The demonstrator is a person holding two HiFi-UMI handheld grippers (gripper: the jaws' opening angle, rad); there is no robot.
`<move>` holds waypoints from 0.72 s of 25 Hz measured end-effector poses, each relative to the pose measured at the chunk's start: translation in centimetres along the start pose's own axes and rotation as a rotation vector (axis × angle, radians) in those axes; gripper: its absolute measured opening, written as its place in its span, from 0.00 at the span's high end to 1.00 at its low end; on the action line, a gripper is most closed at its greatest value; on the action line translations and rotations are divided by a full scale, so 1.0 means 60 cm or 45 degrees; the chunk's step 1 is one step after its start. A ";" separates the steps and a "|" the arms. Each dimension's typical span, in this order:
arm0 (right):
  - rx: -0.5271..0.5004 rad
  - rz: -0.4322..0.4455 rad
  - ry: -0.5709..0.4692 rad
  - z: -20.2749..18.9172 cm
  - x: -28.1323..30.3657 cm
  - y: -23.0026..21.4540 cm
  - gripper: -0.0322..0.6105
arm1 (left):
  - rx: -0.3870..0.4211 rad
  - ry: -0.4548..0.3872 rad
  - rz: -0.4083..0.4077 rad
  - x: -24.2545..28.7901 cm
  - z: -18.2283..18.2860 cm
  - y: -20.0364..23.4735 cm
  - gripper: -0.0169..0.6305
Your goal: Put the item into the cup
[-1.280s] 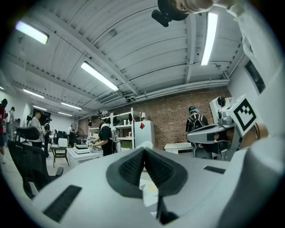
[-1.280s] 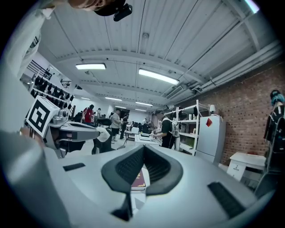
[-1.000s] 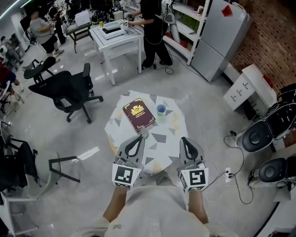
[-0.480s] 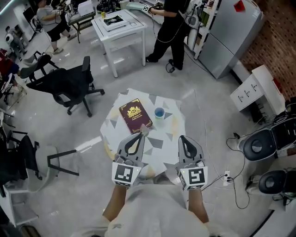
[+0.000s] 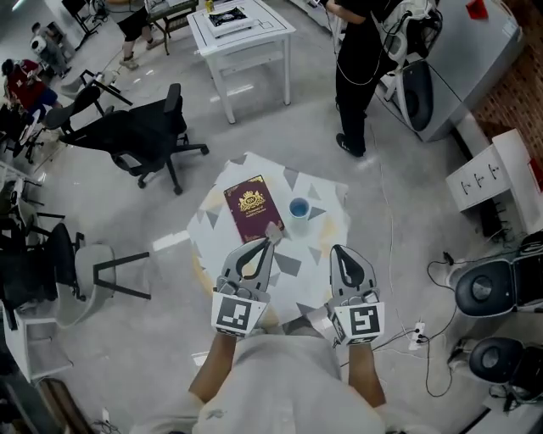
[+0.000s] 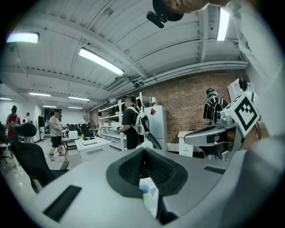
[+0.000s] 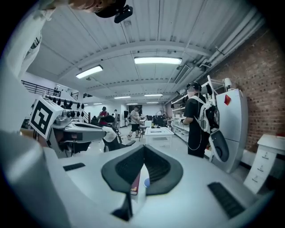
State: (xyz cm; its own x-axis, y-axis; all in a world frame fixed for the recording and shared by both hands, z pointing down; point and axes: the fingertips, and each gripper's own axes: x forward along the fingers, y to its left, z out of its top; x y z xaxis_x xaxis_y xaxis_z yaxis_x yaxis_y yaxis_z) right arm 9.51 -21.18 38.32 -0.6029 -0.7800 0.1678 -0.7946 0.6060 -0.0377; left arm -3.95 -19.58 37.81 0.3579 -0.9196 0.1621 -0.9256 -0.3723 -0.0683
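Observation:
A small round table (image 5: 316, 252) with a grey-patterned top stands below me. On it lie a maroon book (image 5: 252, 208) and, to its right, a blue cup (image 5: 299, 208). My left gripper (image 5: 271, 233) hangs just short of the book's near corner, shut on a small pale item (image 5: 273, 228) at its tips. My right gripper (image 5: 338, 251) is level with it to the right, shut and empty. The left gripper view shows the cup (image 6: 144, 190) below the meeting jaws (image 6: 143, 153). In the right gripper view the book (image 7: 136, 183) and cup (image 7: 147, 181) show under the jaws (image 7: 144, 149).
A black office chair (image 5: 140, 136) stands far left of the table, a grey chair frame (image 5: 93, 271) nearer left. A person in black (image 5: 361, 59) stands beyond the table by a white desk (image 5: 242, 25). A white cabinet (image 5: 501, 174) and black round seats (image 5: 488, 288) lie right.
Both grippers have edged forward and slightly up toward the table, the left one still shut on the item. The person in black has walked nearer to the right.

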 end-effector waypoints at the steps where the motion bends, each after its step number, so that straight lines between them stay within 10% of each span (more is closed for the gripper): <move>1: 0.008 0.013 0.001 -0.002 0.006 -0.005 0.94 | -0.002 0.013 0.009 0.004 -0.002 -0.001 0.95; 18: 0.057 0.106 0.025 -0.042 0.061 -0.036 0.94 | 0.018 0.009 0.059 0.067 -0.008 0.002 0.95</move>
State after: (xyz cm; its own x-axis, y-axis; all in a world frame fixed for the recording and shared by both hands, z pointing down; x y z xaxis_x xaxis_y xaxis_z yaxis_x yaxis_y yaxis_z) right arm 9.22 -24.95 41.53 -0.6656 -0.7240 0.1812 -0.7447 0.6604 -0.0965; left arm -2.67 -23.24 38.90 0.3138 -0.9350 0.1653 -0.9393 -0.3311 -0.0895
